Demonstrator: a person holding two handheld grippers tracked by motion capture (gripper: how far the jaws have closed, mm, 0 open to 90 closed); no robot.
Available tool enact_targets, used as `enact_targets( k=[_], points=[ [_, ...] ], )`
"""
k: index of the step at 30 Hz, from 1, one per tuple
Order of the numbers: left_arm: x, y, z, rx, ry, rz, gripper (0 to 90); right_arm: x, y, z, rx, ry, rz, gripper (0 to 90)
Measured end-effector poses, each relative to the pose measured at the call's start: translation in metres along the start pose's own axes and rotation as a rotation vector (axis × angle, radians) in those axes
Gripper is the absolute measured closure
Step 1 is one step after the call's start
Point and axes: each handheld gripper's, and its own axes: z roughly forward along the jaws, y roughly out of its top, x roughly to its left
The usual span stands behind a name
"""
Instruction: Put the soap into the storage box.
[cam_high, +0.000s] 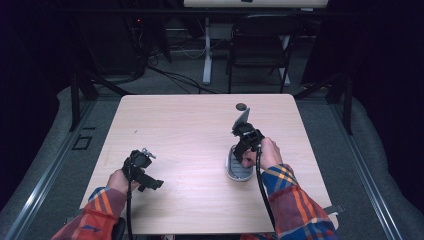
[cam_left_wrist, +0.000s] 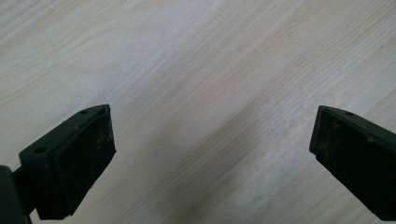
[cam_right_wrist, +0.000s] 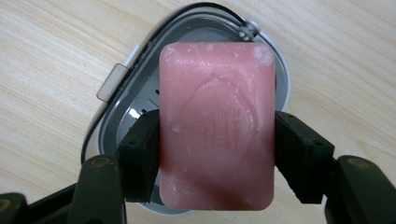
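over the dish, soap in the jaws

at the left of the table, the left gripper rests low over bare wood, jaws spread wide with nothing between them. further right, the right gripper clamps a pink soap bar by its long sides, just above the open grey soap dish.

pink rounded-rectangular bar of soap – oval stamp with faint lettering on its face, white flecks at the corners – clamped at both long sides, held flat just above the dish | grey oval plastic soap dish – open, on the light wooden tabletop, small clear tab at its rim
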Motion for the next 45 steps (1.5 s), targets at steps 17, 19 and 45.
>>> enact_targets(
  k=[17, 19, 45],
  points=[
    [0.0, 0.0, -0.001, 0.002, 0.003, 0.001, 0.1, -0.002, -0.01, -0.012, -0.098, 0.101, 0.038, 42.0],
    [0.0, 0.0, -0.001, 0.002, 0.004, 0.001, 0.1, -0.006, -0.012, -0.019, -0.108, 0.094, 0.012, 41.5],
    [-0.001, 0.0, -0.001, 0.001, 0.003, -0.001, 0.1, -0.074, -0.102, -0.047, -0.238, 0.097, -0.041, 16.4]
  ],
)
